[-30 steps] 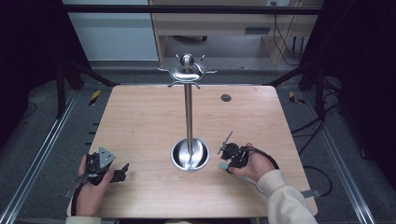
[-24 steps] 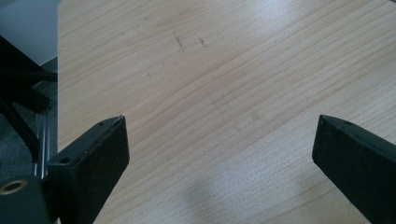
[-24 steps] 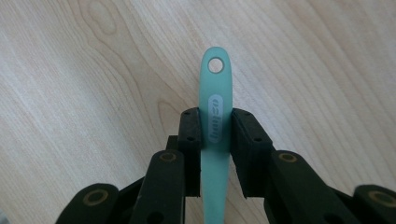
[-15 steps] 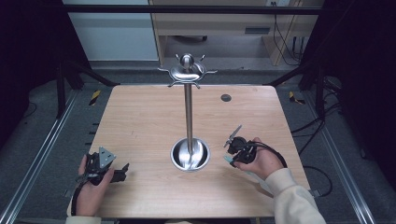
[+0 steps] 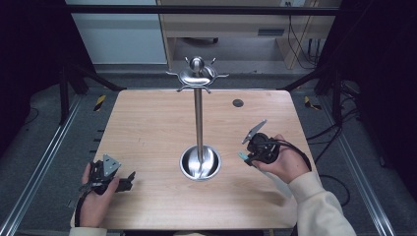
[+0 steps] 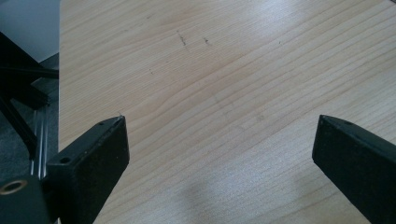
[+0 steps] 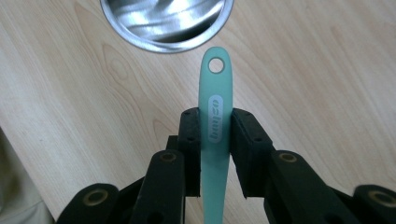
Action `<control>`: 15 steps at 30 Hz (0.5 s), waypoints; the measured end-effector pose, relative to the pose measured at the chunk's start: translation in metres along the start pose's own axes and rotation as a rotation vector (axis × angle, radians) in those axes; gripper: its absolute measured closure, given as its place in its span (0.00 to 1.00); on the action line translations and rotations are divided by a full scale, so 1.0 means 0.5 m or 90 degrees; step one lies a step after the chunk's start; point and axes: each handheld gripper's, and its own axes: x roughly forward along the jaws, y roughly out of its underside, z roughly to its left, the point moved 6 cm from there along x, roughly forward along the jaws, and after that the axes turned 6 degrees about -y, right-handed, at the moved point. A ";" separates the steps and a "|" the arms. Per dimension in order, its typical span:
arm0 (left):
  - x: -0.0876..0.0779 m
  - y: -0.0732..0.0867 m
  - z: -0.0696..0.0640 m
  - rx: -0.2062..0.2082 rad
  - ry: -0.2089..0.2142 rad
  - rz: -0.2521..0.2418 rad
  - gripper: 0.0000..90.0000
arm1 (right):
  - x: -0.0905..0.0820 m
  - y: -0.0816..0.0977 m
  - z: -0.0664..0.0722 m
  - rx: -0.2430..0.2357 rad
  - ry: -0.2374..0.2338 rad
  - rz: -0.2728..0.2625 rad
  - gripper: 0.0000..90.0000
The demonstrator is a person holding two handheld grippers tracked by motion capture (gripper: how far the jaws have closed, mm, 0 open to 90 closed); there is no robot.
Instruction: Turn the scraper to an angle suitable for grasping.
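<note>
Holding a teal handle (image 7: 214, 122) pinched between its jaws, the right gripper (image 7: 215, 133) pointed at the steel base (image 7: 166, 23) just beyond the handle's tip. That tip carried a hanging hole (image 7: 215, 65), clear of the jaws and free of the wood. I judged the step to be the carry: the tool was already gripped and was being brought toward the stand (image 5: 198, 118), presumably to hang it. Next the hand would need to lift well above the table (image 5: 147, 128) and thread that hole over one of the hooks (image 5: 197, 76) on top of the pole, a fine alignment, since the hole looked small against the prongs.

Nearer the person, the left gripper (image 6: 219, 149) had its jaws spread wide over bare wood, nothing between them, and seemed idle.

From above, the right gripper (image 5: 246, 156) sat just right of the base, and only a teal speck marked the tool; the hole and the printed label showed plainly in the right gripper view. The hooks, high and far from the fingers, I could see from above.
</note>
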 end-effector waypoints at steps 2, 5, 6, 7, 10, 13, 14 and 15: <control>0.000 0.000 0.000 -0.001 0.000 0.000 0.04 | -0.007 -0.003 0.000 -0.001 -0.001 -0.006 0.83; 0.000 -0.001 0.001 -0.003 0.000 0.000 0.04 | -0.028 -0.013 0.001 -0.007 0.000 -0.023 0.83; -0.001 -0.001 0.002 -0.006 -0.001 -0.004 0.04 | -0.043 -0.020 0.003 -0.012 0.001 -0.038 0.83; -0.002 -0.001 0.003 -0.007 -0.001 -0.004 0.04 | -0.050 -0.022 0.005 -0.014 0.001 -0.044 0.83; -0.004 -0.001 0.004 -0.011 -0.001 -0.006 0.04 | -0.062 -0.026 0.007 -0.014 0.001 -0.059 0.83; -0.007 -0.001 0.004 -0.013 0.001 -0.010 0.04 | -0.082 -0.032 0.009 -0.013 0.004 -0.085 0.83; -0.009 -0.004 0.002 -0.007 0.001 -0.011 0.04 | -0.087 -0.033 0.010 -0.007 0.008 -0.091 0.83; -0.009 -0.004 0.002 -0.007 0.001 -0.011 0.04 | -0.092 -0.034 0.011 -0.007 0.010 -0.097 0.83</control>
